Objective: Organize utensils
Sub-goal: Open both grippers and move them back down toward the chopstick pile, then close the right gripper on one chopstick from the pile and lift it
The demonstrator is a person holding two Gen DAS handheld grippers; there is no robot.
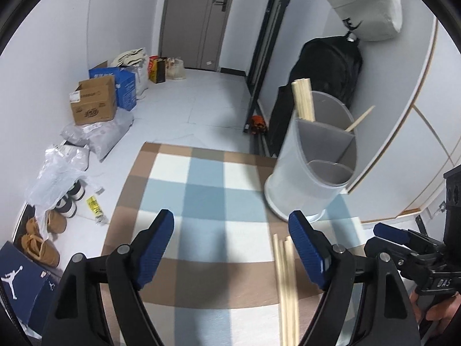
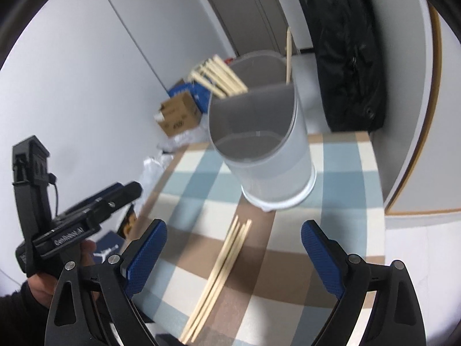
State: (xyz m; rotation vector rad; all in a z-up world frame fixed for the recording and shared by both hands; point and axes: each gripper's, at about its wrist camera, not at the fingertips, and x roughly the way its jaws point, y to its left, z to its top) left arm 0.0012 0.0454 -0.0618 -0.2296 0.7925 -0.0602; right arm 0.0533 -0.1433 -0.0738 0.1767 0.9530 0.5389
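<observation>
Blue-padded fingers of the right claw stood nearest the lens, spread wide and holding nothing, with the loose chopsticks lying on the checked cloth between and beyond them. Left claw: likewise gaping and empty, the same bundle lying just inside its right-hand pad rather than centred. Item sought: four or so pale wooden sticks, side by side, tips fanned slightly toward the utensil holder. Holder: a grey, translucent-walled cylinder with inner partitions, standing on the cloth just beyond the sticks; one rear compartment already held a bundle of chopsticks leaning outward, another a single stick; the front compartment looked empty. Handling note, as judgement: the right claw seemed better placed for the pick; closing across the bundle near its middle should keep the sticks level and together, while a grip near the ends would likely let them splay or tip. Thin sticks flat on cloth may need the pads pressed low before closing. Obstructions: the leaning bundle narrowed the rear opening, and the other claw was close alongside. Surroundings: black backpack, cardboard box, blue box, plastic bags, shoes and a door.
</observation>
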